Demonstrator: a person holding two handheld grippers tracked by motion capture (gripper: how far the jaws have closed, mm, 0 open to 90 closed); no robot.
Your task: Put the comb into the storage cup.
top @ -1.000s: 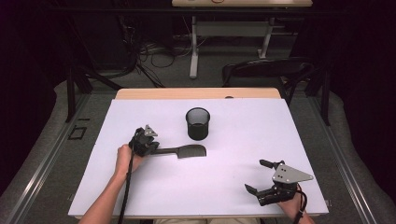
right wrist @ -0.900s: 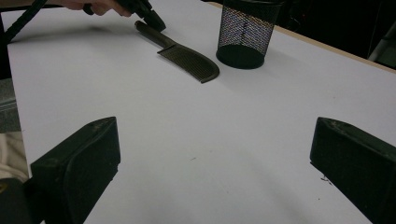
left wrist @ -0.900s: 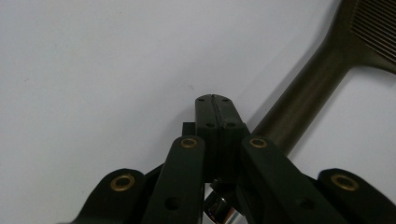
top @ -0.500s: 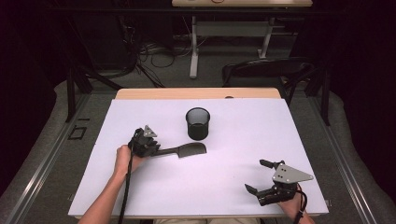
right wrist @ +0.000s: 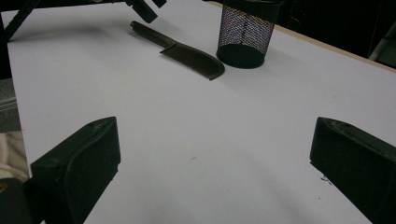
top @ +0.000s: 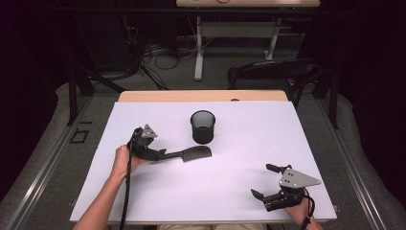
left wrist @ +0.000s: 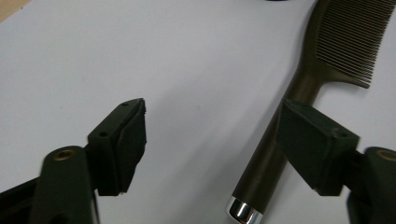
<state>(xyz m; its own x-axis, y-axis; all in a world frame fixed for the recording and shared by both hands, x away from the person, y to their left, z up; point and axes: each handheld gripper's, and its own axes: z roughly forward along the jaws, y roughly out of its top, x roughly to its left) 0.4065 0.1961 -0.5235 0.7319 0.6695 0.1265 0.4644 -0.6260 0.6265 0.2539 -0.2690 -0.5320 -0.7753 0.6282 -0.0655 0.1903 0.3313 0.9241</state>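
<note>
The dark brown plastic comb is seen lying on the white bench between the left tongs, whose jaws have just been opening; the right tongs are held released (well apart); the handle could be nudged askew by a pad on withdrawal.

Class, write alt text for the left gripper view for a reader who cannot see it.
Two black tongs stand open above a white table, having just opened. A dark comb lies flat there, its silver-tipped handle passing beside the right-hand jaw, its teeth toward the upper right corner.

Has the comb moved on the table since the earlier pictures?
No. The comb lies at the same spot just below-left of the mesh cup. The left gripper has just been opening; the handle lies between its jaws, unpressed.
</note>
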